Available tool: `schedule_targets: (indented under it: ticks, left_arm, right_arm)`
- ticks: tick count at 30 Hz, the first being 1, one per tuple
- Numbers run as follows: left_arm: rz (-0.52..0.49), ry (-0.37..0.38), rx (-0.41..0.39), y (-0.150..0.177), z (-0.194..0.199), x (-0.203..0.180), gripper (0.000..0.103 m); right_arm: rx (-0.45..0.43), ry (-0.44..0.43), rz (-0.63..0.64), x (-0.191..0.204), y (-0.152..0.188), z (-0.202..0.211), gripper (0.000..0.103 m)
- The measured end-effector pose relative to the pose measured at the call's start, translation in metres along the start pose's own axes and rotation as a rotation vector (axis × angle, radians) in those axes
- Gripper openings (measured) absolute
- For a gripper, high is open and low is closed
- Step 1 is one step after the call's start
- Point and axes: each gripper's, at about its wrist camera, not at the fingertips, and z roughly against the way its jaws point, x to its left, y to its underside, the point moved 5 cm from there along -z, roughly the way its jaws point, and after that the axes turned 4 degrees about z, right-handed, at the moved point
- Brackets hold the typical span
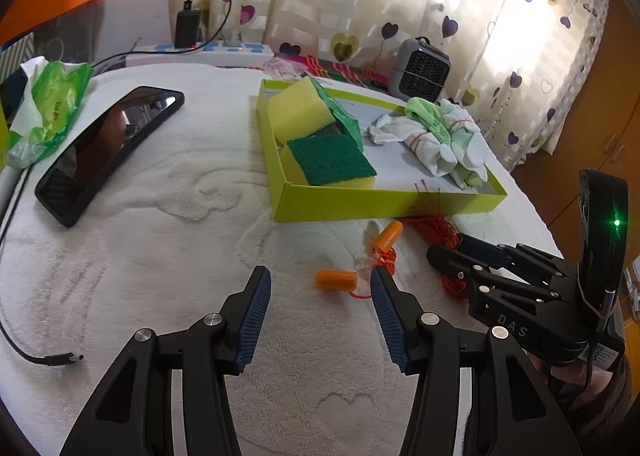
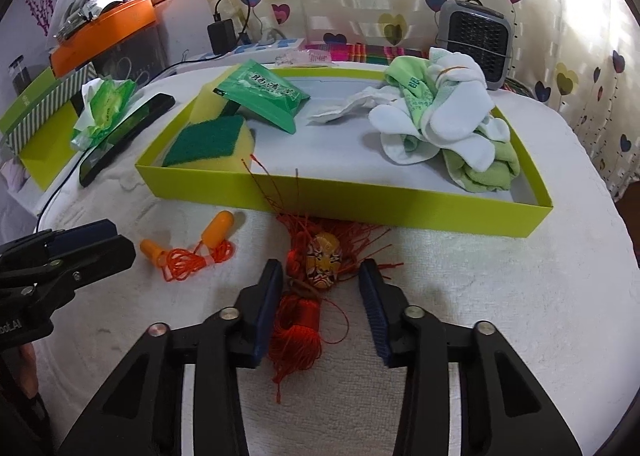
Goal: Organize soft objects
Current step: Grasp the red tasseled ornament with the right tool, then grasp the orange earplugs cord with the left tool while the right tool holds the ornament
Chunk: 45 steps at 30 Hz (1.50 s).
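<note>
A lime-green box (image 1: 384,199) (image 2: 340,191) stands on the white towel. It holds yellow-green sponges (image 1: 330,163) (image 2: 212,141), a green packet (image 2: 262,93), crumpled tissue (image 2: 340,109) and a bundle of white and green socks (image 1: 444,131) (image 2: 444,119). Orange corded earplugs (image 1: 336,279) (image 2: 192,252) lie in front of the box. My left gripper (image 1: 320,280) is open, one earplug between its fingers. My right gripper (image 2: 320,272) is open around a red tassel with a painted mask charm (image 2: 322,262). The right gripper also shows in the left wrist view (image 1: 448,256).
A black phone (image 1: 108,147) (image 2: 124,135) and a crumpled green-white bag (image 1: 48,107) (image 2: 104,111) lie left of the box. A black USB cable end (image 1: 60,358) lies at the near left. A small grey heater (image 1: 420,71) (image 2: 476,39), power strip (image 1: 200,51) and curtain stand behind.
</note>
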Motion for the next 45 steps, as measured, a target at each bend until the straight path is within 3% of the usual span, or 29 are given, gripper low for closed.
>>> schedule_targets:
  ticks: [3, 5, 34, 45]
  left_arm:
    - [-0.013, 0.012, 0.005, 0.001, 0.0, -0.004, 0.051]
    - [-0.024, 0.022, 0.008, 0.001, 0.0, -0.009, 0.051]
    - [-0.22, -0.058, 0.06, 0.001, -0.033, -0.047, 0.051]
    - [-0.231, -0.094, 0.061, 0.001, -0.041, -0.049, 0.049]
  right_arm:
    - [-0.004, 0.0, -0.004, -0.002, 0.001, 0.001, 0.024]
    - [-0.006, -0.009, -0.014, -0.004, 0.001, 0.002, 0.022]
    - [-0.067, -0.024, -0.148, -0.043, 0.017, 0.029, 0.02]
    - [-0.076, -0.053, -0.16, -0.046, 0.018, 0.029, 0.02]
